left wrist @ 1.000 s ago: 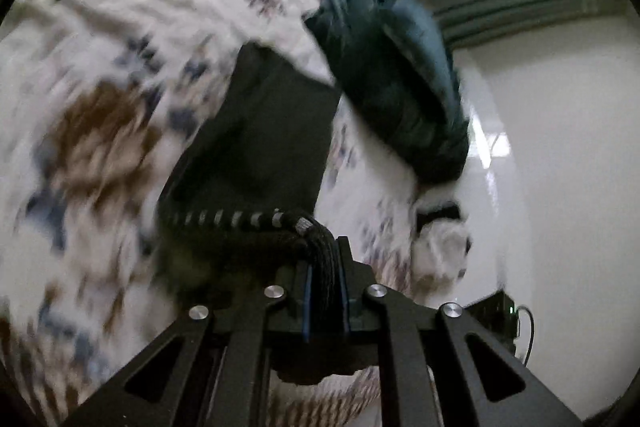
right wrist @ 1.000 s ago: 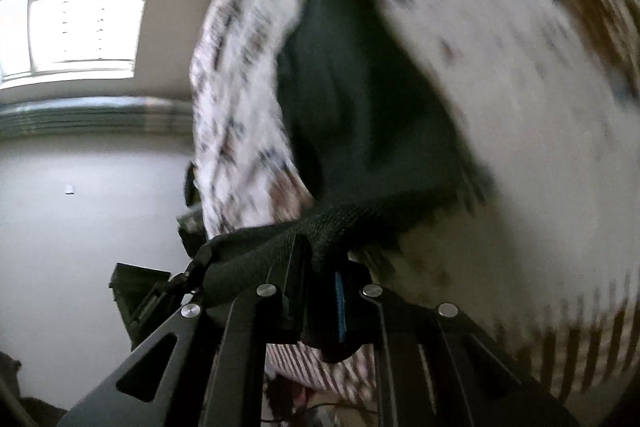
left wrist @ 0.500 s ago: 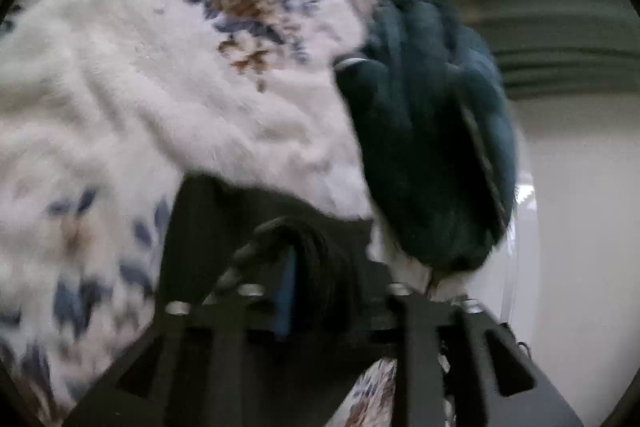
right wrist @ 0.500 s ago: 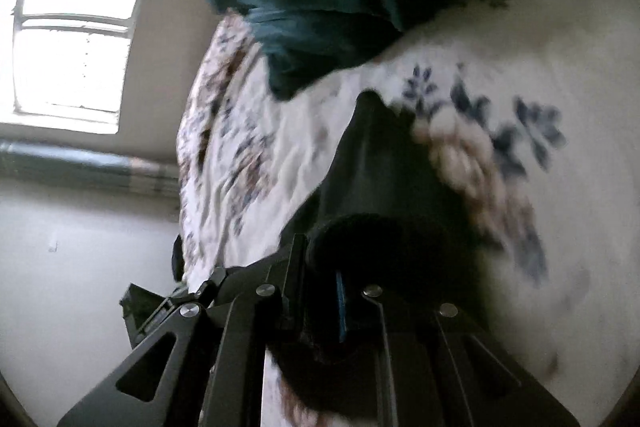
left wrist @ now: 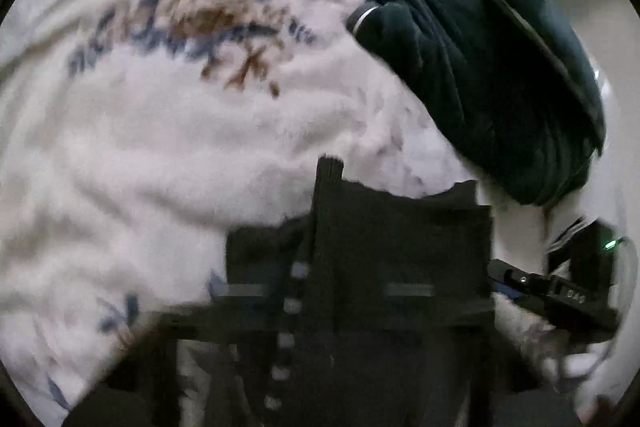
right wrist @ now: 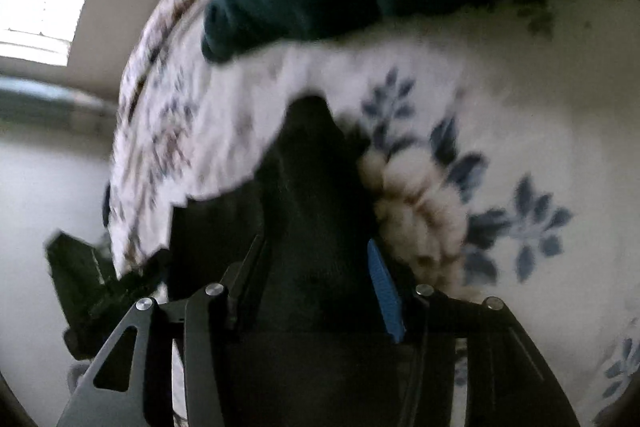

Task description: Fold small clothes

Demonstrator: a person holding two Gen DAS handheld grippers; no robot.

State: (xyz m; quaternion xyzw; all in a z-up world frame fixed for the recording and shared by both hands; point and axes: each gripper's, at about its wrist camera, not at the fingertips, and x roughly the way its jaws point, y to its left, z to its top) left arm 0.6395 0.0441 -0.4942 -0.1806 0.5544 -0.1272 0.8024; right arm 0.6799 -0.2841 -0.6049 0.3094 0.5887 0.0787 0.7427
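The right gripper [right wrist: 316, 283] is built of matte black metal: two flat linkage arms on each side, the outer ones pierced by long triangular cut-outs. Round silver screw heads cap the joints, two to the left of the gripper's middle and two to the right. A ribbed bright blue pad lines the inner face of its right finger [right wrist: 386, 297]. A thin black cable runs down beside that finger's linkage. The left gripper [left wrist: 360, 291] is heavily blurred; it shows only as dark black bars. In that view the other gripper's black housing [left wrist: 560, 291] carries pale markings too small to read.
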